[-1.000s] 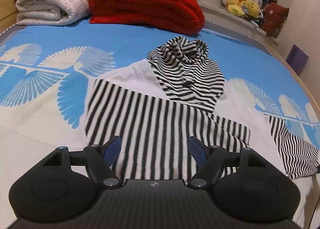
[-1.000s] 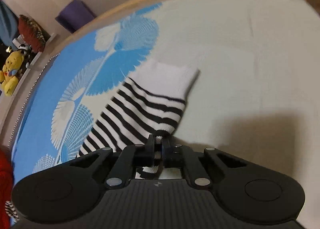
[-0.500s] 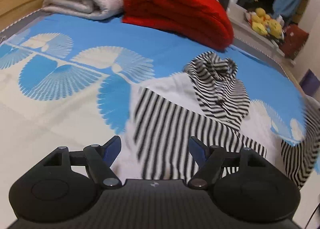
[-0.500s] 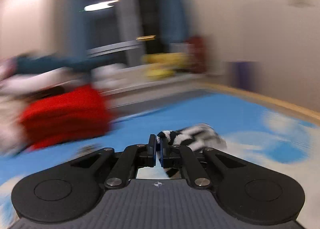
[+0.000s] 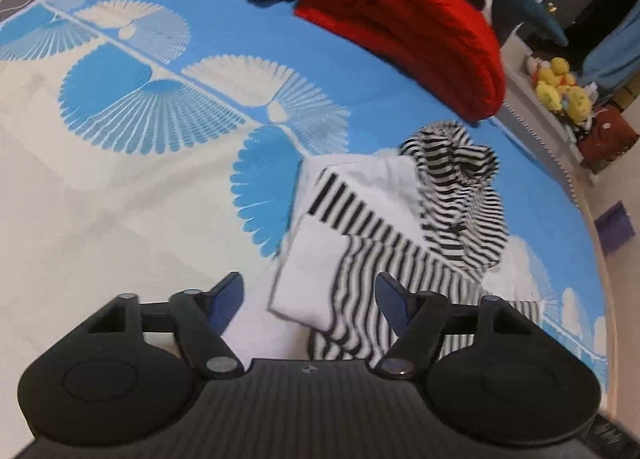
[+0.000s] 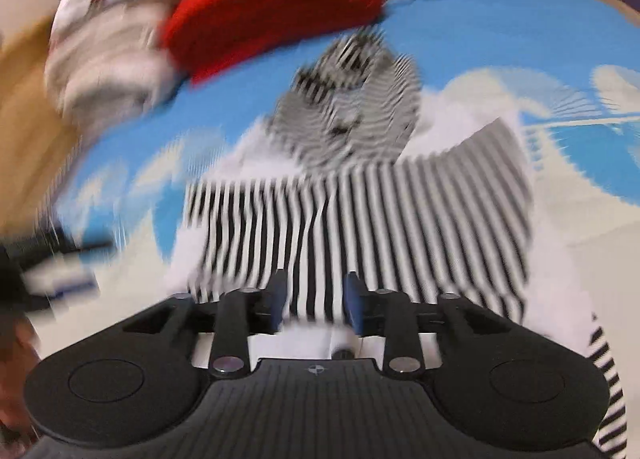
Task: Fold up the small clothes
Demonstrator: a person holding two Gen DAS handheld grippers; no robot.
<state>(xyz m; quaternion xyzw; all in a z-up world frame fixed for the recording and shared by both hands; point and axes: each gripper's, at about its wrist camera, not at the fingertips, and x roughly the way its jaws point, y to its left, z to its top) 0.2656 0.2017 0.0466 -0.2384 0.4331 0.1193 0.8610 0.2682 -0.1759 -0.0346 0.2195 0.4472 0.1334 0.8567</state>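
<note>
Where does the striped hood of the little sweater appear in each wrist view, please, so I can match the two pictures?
Left wrist view: the striped hood lies right of centre, beyond the open left tongs.
Right wrist view: the hood, blurred, sits just above centre, beyond the right tongs.
Shared landmark: the folded red blanket lies just behind the hood in both.

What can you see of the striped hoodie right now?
The striped hoodie is soft knit, black-and-white stripes with plain white panels. It lies flat on the blue-and-white bedspread, hood bunched toward the red blanket. One sleeve is folded across the chest, white cuff on top. Both grippers are open; neither visibly grips it.
</note>
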